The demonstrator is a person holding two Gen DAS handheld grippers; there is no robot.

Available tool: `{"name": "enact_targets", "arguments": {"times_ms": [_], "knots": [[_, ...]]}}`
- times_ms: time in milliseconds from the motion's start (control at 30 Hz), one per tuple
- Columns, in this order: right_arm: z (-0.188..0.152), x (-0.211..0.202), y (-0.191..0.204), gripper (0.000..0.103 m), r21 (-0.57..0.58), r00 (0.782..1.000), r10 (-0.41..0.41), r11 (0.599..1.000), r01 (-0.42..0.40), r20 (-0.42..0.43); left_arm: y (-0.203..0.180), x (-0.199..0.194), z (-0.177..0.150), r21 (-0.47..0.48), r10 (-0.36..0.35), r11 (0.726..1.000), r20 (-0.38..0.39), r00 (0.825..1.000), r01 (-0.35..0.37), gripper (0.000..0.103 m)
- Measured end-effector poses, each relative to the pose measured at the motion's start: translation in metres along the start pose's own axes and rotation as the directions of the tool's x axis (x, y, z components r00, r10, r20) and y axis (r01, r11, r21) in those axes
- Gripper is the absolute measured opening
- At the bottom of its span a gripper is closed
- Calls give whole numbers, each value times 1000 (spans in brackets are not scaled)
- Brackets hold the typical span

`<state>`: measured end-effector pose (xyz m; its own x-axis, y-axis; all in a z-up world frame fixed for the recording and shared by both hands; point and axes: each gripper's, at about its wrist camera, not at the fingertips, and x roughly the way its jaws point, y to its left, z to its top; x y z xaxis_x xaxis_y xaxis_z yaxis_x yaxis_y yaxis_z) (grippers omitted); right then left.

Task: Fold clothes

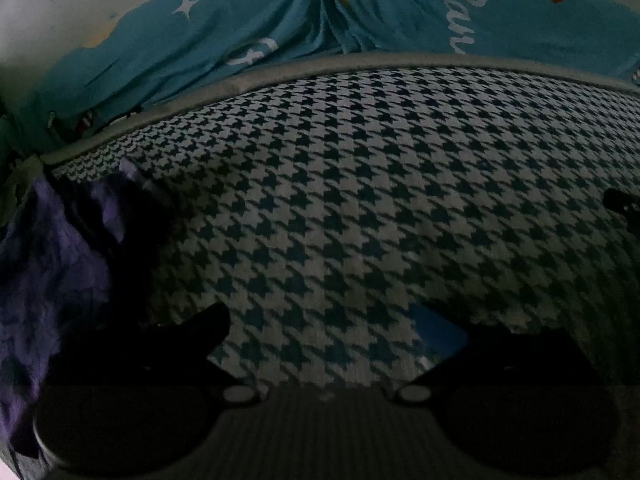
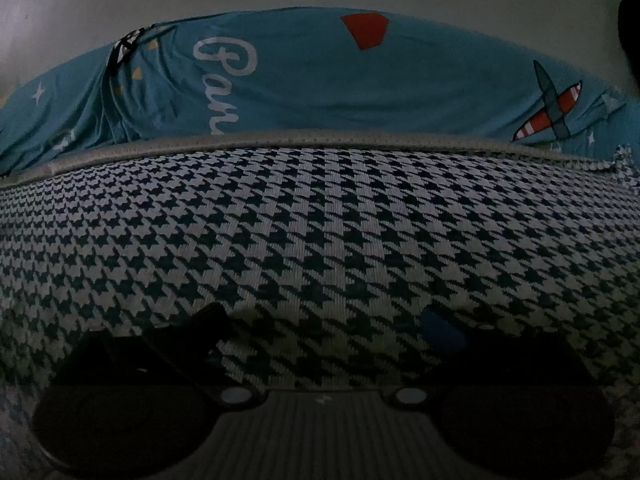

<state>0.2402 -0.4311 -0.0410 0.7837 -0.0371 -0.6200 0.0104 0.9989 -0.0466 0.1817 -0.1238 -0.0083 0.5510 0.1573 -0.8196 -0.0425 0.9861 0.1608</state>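
A purple garment [image 1: 56, 240] is noted bunched at far left. The houndstooth garment [image 1: 360, 200] is spread crosswise beneath and ahead of both tools. The left gripper [image 1: 344, 328] and right gripper [image 2: 344, 328] are seen spread, pinching nothing; neither appears clearly nearer.

White lettering [image 2: 224, 76]: lower part hidden behind the checked cloth [image 2: 320, 220]; word unreadable.
Purple cloth [image 1: 52, 248]: cut off by the left edge; shape unclear.
Dark object [image 1: 620, 202]: cut off at the right edge; too dim to identify.
Blue sheet [image 1: 240, 32]: top cropped.
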Motion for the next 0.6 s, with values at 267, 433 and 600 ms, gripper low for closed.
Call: {"name": "enact_targets", "arguments": {"times_ms": [267, 433, 600], "knots": [[-3, -2, 3, 103, 12, 1000, -28, 1000, 28, 5, 3, 2, -8, 29, -2, 1000, 3, 1000, 2, 103], [-3, -2, 3, 103, 14, 1000, -30, 999, 30, 4, 2, -3, -13, 53, -21, 998, 16, 1000, 21, 103], [-3, -2, 3, 103, 14, 1000, -31, 999, 31, 4, 10, -8, -13, 27, -36, 999, 27, 999, 35, 103]]}}
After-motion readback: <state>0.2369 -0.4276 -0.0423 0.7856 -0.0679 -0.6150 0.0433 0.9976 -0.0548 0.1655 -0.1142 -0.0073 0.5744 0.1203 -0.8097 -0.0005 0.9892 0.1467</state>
